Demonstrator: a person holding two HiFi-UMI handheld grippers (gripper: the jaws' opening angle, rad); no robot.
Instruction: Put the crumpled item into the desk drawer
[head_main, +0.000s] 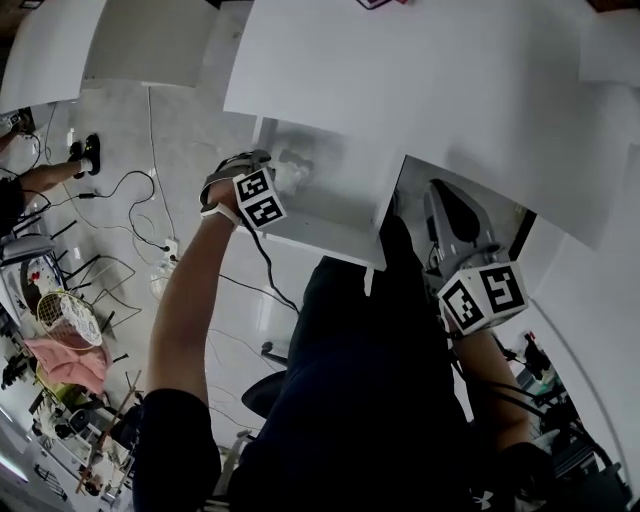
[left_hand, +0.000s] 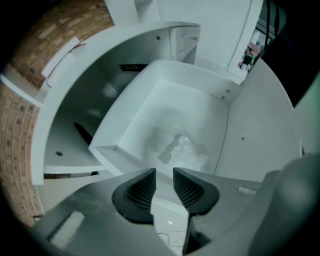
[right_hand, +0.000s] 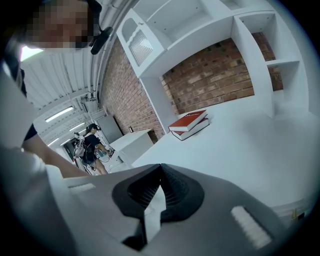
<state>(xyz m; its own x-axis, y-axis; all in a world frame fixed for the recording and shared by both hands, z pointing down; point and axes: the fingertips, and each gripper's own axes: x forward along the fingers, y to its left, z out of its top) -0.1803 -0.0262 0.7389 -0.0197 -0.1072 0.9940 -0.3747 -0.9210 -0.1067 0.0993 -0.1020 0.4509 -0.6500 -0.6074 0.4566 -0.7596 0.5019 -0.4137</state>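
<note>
Left gripper view: crumpled item (left_hand: 189, 154) on drawer (left_hand: 131, 125) floor beside one wall

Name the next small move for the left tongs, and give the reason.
Probably lift the left tongs straight up, clear of the drawer. The crumpled wad lies on the drawer floor, apart from the tongs, whose jaws stand open with nothing between them. The drawer is pulled out, so once the tongs are clear it could likely be pushed shut.

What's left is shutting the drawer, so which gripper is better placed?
Probably left: the left gripper hangs over the open drawer containing the crumpled item, fingers apart; the right gripper, shut, faces the desktop.
</note>
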